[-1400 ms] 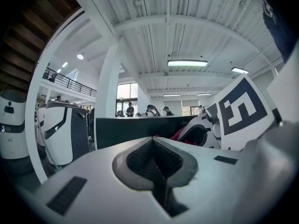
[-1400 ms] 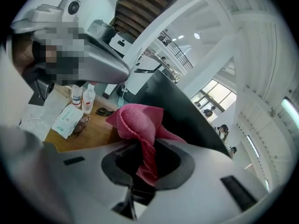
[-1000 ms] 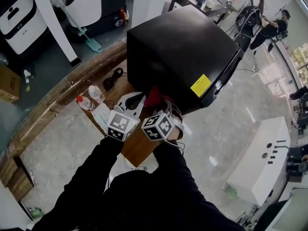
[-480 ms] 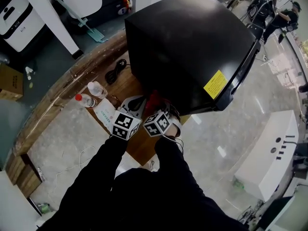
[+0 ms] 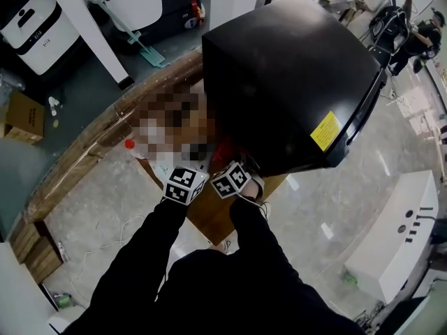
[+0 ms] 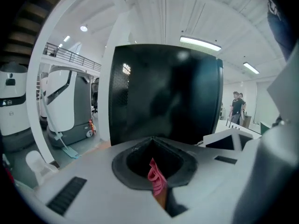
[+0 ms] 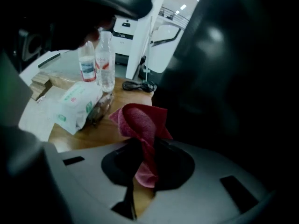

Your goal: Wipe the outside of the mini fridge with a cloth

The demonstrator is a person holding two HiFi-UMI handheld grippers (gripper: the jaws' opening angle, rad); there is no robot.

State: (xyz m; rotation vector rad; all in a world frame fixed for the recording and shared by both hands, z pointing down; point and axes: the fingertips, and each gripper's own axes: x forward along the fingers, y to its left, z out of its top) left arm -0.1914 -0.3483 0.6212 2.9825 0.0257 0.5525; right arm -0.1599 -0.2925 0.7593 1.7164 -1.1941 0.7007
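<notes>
The black mini fridge stands on a wooden table; in the left gripper view the fridge fills the middle. The red cloth is bunched against the fridge's near lower side. My right gripper is shut on the red cloth, with the fridge dark and close on its right. My left gripper is shut on a small pink fold of the cloth. Both grippers sit side by side, left gripper and right gripper.
Two water bottles, a tissue pack and a black cable lie on the table left of the fridge. The table's curved edge runs left. White machines stand behind; a white bench and people are at the right.
The head view has swung, so the fridge sits further right in the frame. Both grippers stay together at the fridge's near side with the cloth.
</notes>
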